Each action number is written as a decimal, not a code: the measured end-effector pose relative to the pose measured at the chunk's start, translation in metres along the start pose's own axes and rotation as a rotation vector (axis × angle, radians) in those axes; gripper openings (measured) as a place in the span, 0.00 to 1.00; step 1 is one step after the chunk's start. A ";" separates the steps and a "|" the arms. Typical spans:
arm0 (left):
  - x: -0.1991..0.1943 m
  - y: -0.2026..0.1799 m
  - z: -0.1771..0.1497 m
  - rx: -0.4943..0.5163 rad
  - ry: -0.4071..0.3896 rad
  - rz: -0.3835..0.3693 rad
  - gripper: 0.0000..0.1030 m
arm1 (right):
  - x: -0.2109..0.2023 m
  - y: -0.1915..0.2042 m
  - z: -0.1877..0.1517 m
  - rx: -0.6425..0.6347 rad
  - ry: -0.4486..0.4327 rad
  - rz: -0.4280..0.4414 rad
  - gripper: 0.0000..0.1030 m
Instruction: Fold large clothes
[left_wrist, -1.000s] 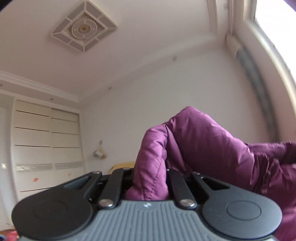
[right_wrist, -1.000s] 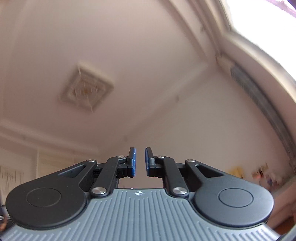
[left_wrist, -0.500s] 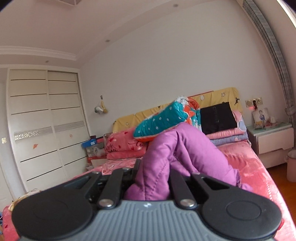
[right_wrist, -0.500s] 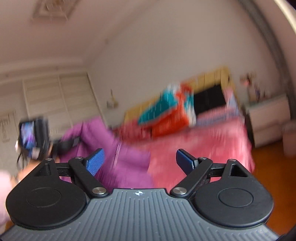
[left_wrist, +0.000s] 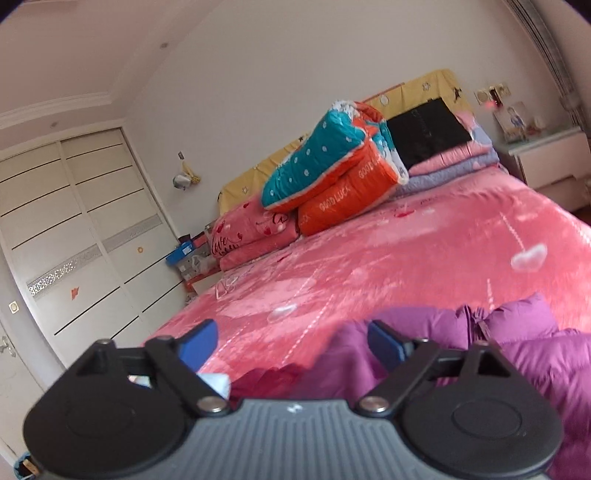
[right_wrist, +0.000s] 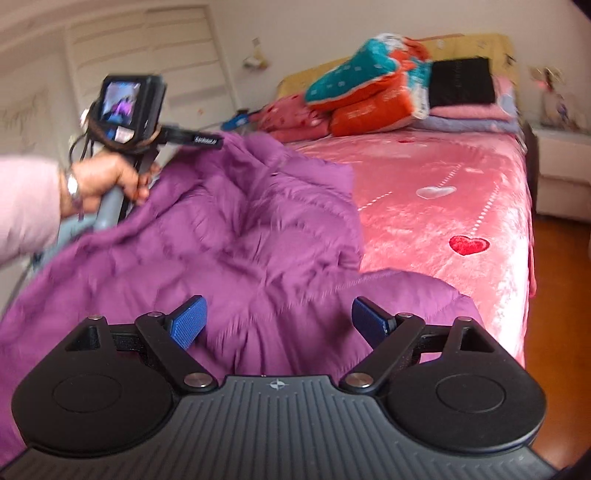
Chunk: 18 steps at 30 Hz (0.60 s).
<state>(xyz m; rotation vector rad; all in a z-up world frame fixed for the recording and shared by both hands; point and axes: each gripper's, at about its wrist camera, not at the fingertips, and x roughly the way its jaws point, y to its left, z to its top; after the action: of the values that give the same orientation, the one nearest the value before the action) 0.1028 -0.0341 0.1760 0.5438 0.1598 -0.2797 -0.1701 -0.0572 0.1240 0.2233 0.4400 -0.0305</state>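
The purple jacket (right_wrist: 229, 236) lies rumpled on the bed (right_wrist: 443, 192), just ahead of and under both hand-held grippers. The left hand-held gripper (left_wrist: 291, 341) is opening, nothing clamped; the right hand-held gripper (right_wrist: 279, 323) gapes wide, empty. Risk: slippery padding bunches, so a fold skews.
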 end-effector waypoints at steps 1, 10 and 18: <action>-0.003 0.006 0.000 0.003 0.004 0.009 0.89 | 0.006 0.004 0.001 -0.033 0.014 -0.009 1.00; -0.107 0.054 -0.011 -0.185 0.054 -0.030 0.89 | 0.002 0.013 0.023 -0.177 0.069 -0.168 1.00; -0.173 0.012 -0.067 -0.125 0.207 -0.065 0.89 | 0.022 0.012 0.010 -0.210 0.071 -0.142 1.00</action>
<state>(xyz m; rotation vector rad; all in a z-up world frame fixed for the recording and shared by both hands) -0.0626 0.0493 0.1637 0.4434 0.3936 -0.2741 -0.1457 -0.0477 0.1257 -0.0143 0.5256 -0.1150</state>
